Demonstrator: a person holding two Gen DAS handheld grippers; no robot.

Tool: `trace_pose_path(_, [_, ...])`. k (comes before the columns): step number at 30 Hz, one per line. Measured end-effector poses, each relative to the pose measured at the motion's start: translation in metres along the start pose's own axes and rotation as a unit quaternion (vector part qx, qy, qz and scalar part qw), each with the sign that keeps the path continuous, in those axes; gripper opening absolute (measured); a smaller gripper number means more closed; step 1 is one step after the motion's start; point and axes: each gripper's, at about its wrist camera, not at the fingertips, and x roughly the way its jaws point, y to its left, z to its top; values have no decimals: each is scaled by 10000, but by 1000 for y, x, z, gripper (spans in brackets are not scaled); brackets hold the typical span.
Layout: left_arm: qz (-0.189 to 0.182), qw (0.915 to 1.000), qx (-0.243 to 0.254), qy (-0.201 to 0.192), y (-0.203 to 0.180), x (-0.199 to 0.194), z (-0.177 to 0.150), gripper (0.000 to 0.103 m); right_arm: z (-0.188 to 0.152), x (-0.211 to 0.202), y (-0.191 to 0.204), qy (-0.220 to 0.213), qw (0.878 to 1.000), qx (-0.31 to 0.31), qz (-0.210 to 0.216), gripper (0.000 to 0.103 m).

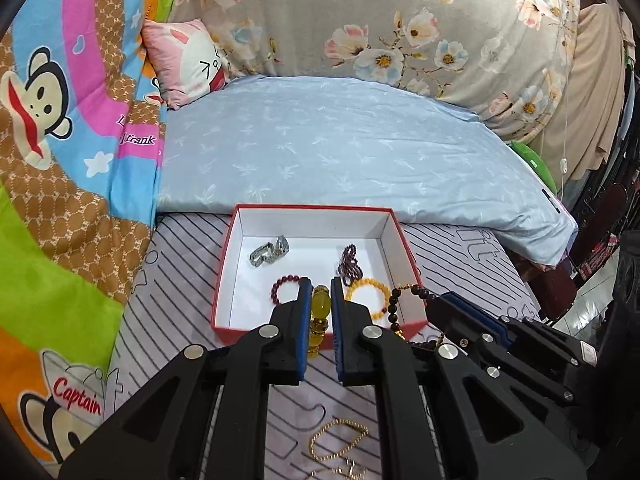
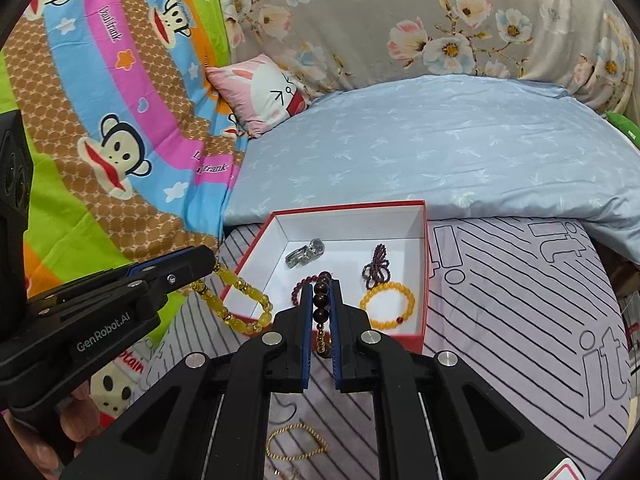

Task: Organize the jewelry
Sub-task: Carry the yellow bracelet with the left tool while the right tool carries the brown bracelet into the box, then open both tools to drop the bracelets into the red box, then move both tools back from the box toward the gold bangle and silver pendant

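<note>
I am carrying two bead strings to the box [image 1: 312, 216], and both are almost there. My left fingers [image 1: 321, 292] are clenched on the yellow beads [image 1: 320, 308], big clear yellow ones with little gold bits between them. In my right view the yellow beads hang in a loop over the near left corner of the box. My right fingers [image 2: 321, 296] are clenched on the dark beads [image 2: 321, 300], round brown-red ones that turn into tiny gold ones lower down. That string hangs over the front wall of the box. I think the next move is to bring each string over a bare white spot inside and then let go, so nothing lands on top of the other things. The box is red outside and white inside, and it sits on the striped sheet [image 2: 520, 288] of the bed. Inside it lie a silver ring pair [image 1: 269, 251], a red bracelet [image 1: 285, 286], a purple bead bunch [image 1: 349, 261] and an orange bracelet [image 2: 387, 305]. A thin gold chain [image 1: 338, 442] lies on the sheet close to me, not yet in the box. Behind the box is a blue quilt [image 1: 340, 148].
</note>
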Motion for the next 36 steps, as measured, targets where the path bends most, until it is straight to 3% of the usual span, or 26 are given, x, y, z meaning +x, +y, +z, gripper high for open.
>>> trace_pose_path(14, [135, 9992, -135, 354, 19, 86, 11, 9, 4, 77, -15, 469, 9988, -8, -136, 7])
trace_pose_path(23, [164, 9987, -138, 452, 23, 106, 3, 9, -6, 99, -23, 638, 9975, -5, -301, 9])
trace_pose_path(25, [219, 9986, -128, 462, 23, 107, 3, 26, -6, 95, -22, 558, 9974, -72, -451, 26])
trace_pose_path(26, [263, 9986, -133, 428, 23, 106, 2, 46, -5, 92, -21, 474, 9975, -92, -523, 33])
trace_pose_path(27, [324, 9987, -141, 380, 23, 104, 2, 57, -5, 88, -21, 410, 9975, -100, -563, 45])
trace_pose_path(36, [475, 9985, -141, 229, 23, 77, -5, 59, -12, 43, -16, 139, 9986, -12, -502, 47])
